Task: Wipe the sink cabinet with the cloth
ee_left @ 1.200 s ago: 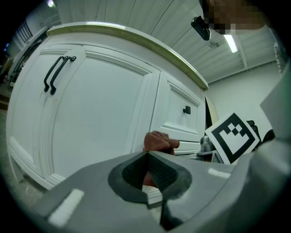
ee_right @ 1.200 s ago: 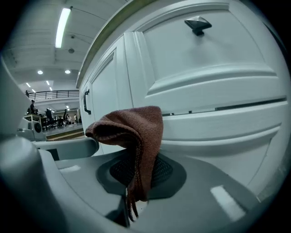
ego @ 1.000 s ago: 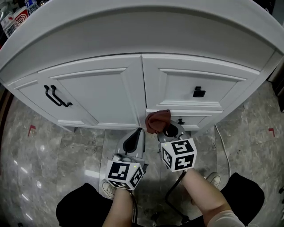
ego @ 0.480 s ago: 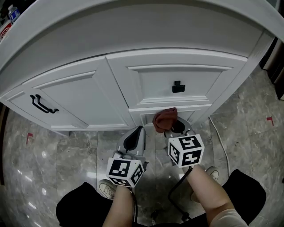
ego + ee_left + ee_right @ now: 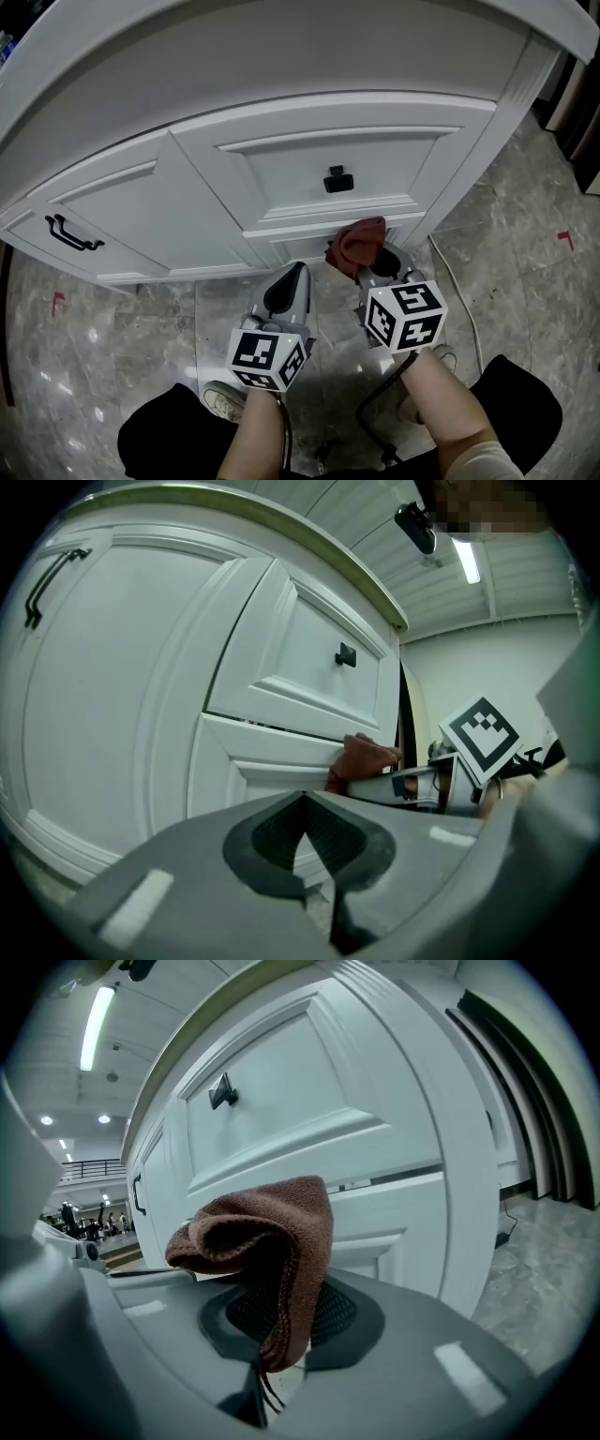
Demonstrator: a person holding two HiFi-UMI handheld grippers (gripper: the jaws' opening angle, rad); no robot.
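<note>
Brown cloth [image 5: 357, 246] clamped between the jaws of the right gripper [image 5: 373, 266], touching the lower drawer front of the white cabinet [image 5: 216, 202], below the black knob [image 5: 337, 179], left gripper [image 5: 292, 277] just to the left, jaws together, holding nothing, marble floor [image 5: 141, 319] beneath.

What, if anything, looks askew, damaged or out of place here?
Nothing stands out. The white panelled sink cabinet looks undamaged and fully closed. The right gripper clamps the brown knitted cloth by the lower drawer; the left gripper is shut, empty.
</note>
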